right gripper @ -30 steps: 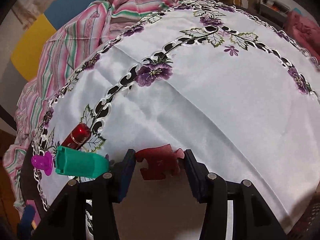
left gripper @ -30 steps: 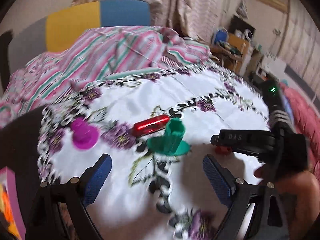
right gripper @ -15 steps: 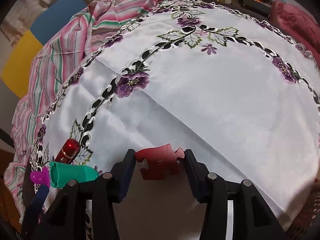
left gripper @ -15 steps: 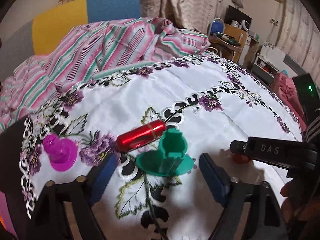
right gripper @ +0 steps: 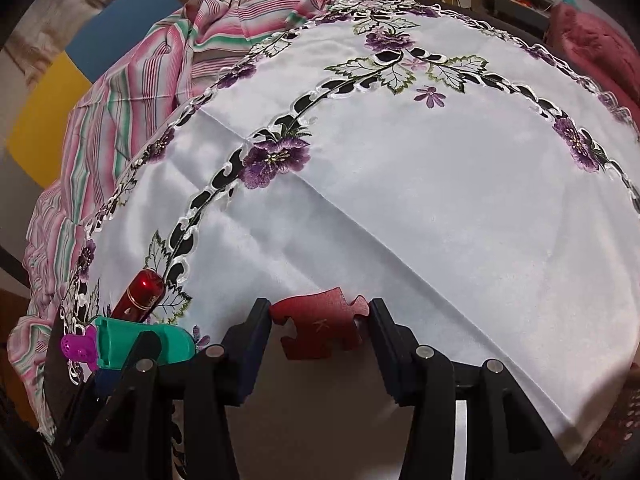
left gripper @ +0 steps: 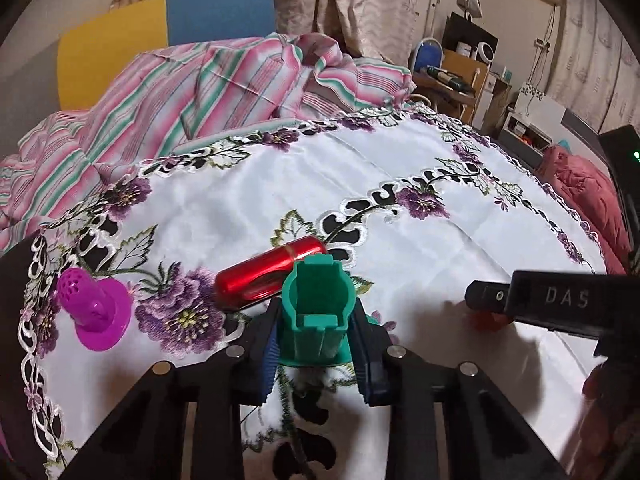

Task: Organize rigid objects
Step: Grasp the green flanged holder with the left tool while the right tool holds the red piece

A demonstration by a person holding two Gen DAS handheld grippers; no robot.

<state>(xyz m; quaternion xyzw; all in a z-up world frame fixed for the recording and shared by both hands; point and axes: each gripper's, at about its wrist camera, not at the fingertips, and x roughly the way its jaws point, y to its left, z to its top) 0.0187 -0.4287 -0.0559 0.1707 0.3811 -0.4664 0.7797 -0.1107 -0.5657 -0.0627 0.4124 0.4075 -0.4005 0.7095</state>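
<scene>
Left wrist: left tongs (left gripper: 316,340) just clenched on green piece (left gripper: 316,308); right tongs (right gripper: 320,332) grasping red puzzle piece (right gripper: 318,330).

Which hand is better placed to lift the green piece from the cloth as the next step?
Left. The left gripper has just been closing, and its pads now press both sides of the green piece. The right gripper is shut on the red puzzle piece, so it is not free.
</scene>
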